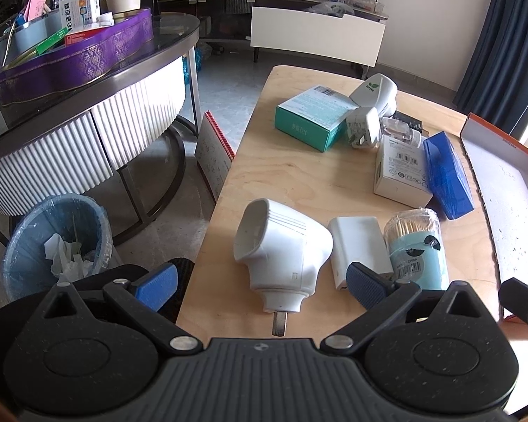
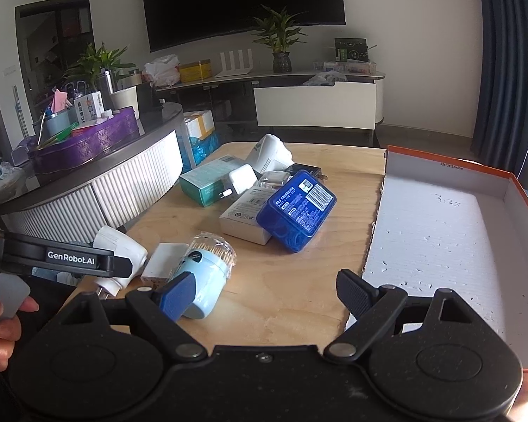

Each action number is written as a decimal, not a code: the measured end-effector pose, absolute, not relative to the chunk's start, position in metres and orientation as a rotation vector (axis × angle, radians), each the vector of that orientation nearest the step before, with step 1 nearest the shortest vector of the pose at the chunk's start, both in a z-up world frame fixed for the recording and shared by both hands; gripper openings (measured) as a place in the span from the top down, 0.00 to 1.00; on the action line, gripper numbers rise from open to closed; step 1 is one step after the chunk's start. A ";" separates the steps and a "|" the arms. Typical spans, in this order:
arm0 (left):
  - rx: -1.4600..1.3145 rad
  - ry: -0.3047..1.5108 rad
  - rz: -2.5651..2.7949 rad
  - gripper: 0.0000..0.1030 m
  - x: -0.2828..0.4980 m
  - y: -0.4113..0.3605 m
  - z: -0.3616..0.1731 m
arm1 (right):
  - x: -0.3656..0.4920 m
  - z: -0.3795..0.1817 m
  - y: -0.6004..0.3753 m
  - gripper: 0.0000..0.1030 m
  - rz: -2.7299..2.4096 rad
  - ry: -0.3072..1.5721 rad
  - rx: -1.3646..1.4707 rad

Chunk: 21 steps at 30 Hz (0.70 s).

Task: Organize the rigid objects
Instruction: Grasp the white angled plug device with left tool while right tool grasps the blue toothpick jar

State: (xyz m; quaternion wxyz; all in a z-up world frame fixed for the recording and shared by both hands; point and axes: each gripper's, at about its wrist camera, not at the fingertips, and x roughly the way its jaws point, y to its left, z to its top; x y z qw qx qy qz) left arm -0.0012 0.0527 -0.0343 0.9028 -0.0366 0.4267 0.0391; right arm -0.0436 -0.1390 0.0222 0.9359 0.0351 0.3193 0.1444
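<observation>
Several rigid objects lie on a wooden table. A large white plug adapter lies between the fingers of my open left gripper. Beside it are a white power bank and a light blue toothpick jar on its side. Further back are a white box, a blue case, a teal box, a white charger and a second white adapter. My right gripper is open and empty above the table front, the toothpick jar by its left finger. The blue case lies ahead.
An open orange-edged cardboard box with a white lining sits at the table's right side. A round dark side table with a purple tin stands to the left. A blue waste bin and a spiral calendar stand on the floor at the left.
</observation>
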 end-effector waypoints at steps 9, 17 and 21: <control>-0.073 0.880 0.070 0.00 0.000 0.058 -0.036 | -0.038 0.025 -0.119 0.01 0.312 0.655 0.067; -0.061 0.877 0.061 0.00 0.005 0.062 -0.037 | -0.030 0.022 -0.105 0.01 0.321 0.679 0.071; -0.053 0.880 0.052 0.00 0.006 0.063 -0.039 | -0.028 0.022 -0.100 0.01 0.319 0.681 0.066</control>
